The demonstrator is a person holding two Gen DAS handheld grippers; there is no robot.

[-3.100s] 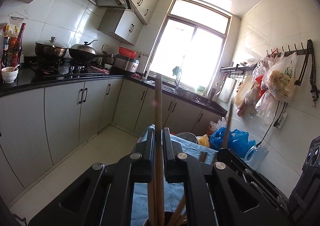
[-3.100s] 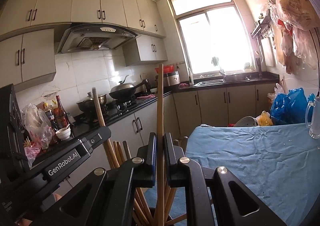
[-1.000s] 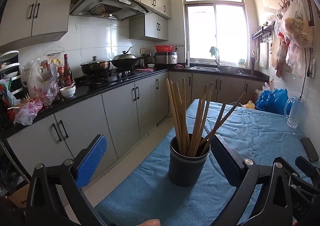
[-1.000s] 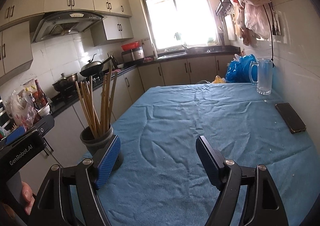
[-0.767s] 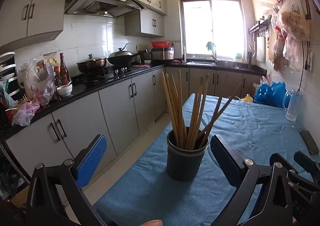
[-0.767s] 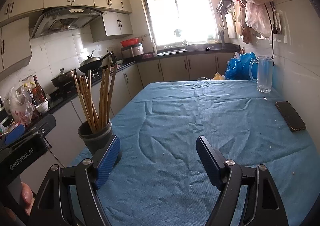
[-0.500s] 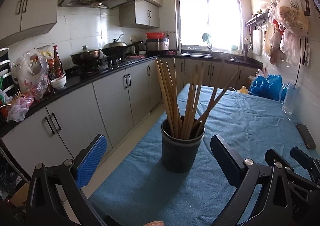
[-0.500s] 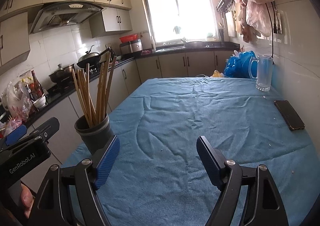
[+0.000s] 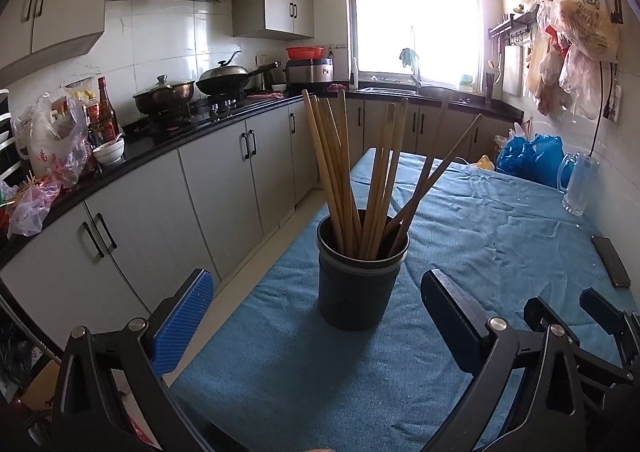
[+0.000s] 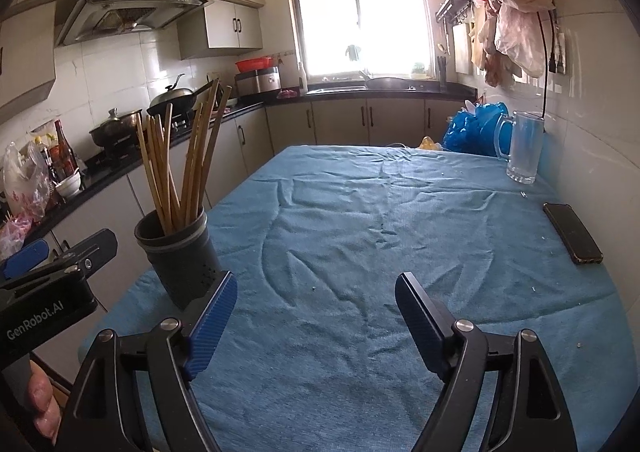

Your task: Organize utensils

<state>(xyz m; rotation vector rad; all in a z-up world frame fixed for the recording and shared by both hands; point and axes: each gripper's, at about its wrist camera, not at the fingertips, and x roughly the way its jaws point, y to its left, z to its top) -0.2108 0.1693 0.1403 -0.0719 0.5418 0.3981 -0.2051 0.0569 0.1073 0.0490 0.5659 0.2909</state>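
Chopsticks are in the holder, and both my tools have let go.

Three seconds ago each gripper pinched one chopstick; now my left gripper [image 9: 316, 312] and right gripper [image 10: 316, 316] are wide open, empty and drawn back. All chopsticks [image 9: 360, 180] stand in the dark holder [image 9: 356, 288] on the blue cloth [image 10: 380, 220], so I judge the task nearly finished.

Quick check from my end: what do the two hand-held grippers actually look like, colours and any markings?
Both are black frames with silver pivot bolts and ribbed blue pads on the fingers. The left hand-held gripper carries white "GenRobot.AI" lettering, readable from the right wrist view. The right hand-held gripper shows no visible marking. No cables or sleeves visible.
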